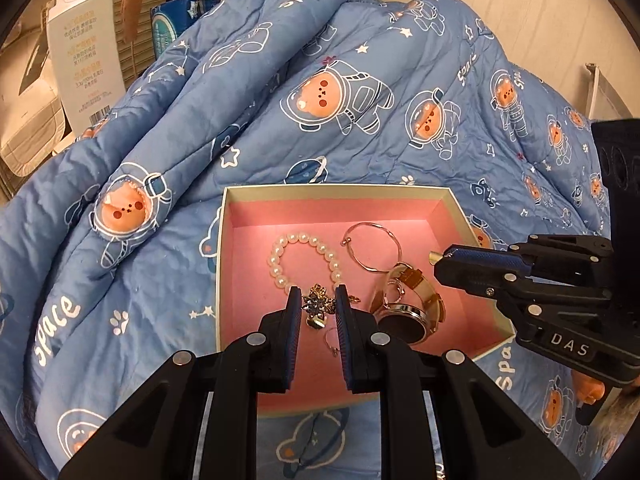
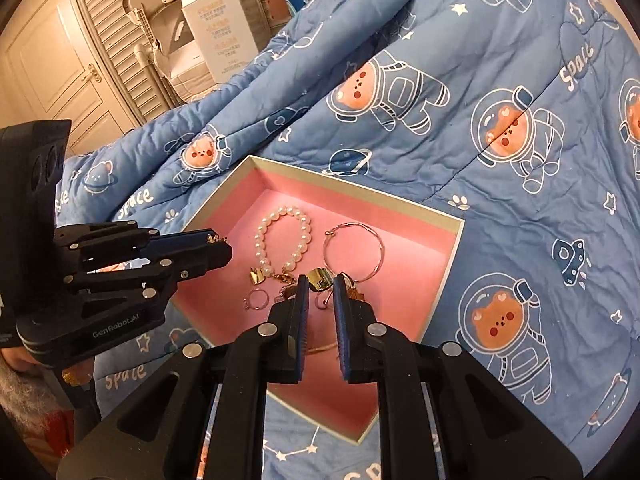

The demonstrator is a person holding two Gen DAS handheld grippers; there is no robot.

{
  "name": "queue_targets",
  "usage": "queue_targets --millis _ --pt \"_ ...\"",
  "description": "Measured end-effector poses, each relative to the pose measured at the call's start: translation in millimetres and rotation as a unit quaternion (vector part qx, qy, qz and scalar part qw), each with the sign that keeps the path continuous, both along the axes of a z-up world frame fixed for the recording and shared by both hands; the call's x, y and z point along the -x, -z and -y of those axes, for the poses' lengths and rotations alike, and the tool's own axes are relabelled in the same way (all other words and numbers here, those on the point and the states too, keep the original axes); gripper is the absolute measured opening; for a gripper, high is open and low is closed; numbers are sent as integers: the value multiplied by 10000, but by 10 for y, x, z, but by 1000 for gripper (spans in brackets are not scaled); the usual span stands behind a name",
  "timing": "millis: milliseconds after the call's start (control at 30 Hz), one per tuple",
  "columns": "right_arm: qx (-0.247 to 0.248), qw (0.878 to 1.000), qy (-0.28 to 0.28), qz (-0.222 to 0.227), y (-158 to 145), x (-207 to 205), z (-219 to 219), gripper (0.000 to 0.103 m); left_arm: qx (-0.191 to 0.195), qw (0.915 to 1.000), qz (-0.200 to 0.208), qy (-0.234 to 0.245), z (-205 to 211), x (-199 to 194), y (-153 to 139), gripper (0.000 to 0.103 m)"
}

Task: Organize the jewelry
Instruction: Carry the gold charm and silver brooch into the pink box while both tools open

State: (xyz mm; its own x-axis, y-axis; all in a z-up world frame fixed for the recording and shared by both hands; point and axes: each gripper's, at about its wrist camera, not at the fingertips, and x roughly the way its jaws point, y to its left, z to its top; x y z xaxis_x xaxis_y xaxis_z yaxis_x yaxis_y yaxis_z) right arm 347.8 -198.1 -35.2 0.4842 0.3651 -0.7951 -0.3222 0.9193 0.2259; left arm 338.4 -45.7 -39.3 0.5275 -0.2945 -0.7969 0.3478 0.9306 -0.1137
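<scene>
An open box with a pink lining (image 1: 336, 189) (image 2: 352, 192) lies on a blue astronaut-bear quilt (image 1: 280, 140). In it are a pearl bracelet (image 1: 298, 237) (image 2: 260, 240), a silver wire bangle (image 1: 370, 224) (image 2: 352, 225), a gold-banded watch (image 1: 408, 308) and a small ring (image 2: 247, 302). Over the box's near left part, my left gripper (image 1: 318, 294) (image 2: 219, 239) is shut on a small gold flower piece with blue stones (image 1: 318, 303). Above the box's right side, my right gripper (image 2: 320, 280) (image 1: 434, 258) is shut on a small gold piece (image 2: 320, 278). Its finger hides most of the watch.
The quilt (image 2: 480, 60) rises in thick folds behind and beside the box. White cartons (image 1: 80, 60) (image 2: 220, 20) stand at the back left, near a louvred door (image 2: 52, 68). A person's hand shows under the left gripper's body (image 2: 16, 356).
</scene>
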Motion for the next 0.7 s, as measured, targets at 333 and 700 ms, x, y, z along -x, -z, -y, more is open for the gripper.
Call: queue_targets --millis 333,700 --pt "27 9983 225 -540 257 -460 -13 13 -359 9985 -392 101 180 -315 184 17" --pt "538 9976 17 -435 312 -564 -146 13 -532 9975 -424 187 270 -328 295 17"
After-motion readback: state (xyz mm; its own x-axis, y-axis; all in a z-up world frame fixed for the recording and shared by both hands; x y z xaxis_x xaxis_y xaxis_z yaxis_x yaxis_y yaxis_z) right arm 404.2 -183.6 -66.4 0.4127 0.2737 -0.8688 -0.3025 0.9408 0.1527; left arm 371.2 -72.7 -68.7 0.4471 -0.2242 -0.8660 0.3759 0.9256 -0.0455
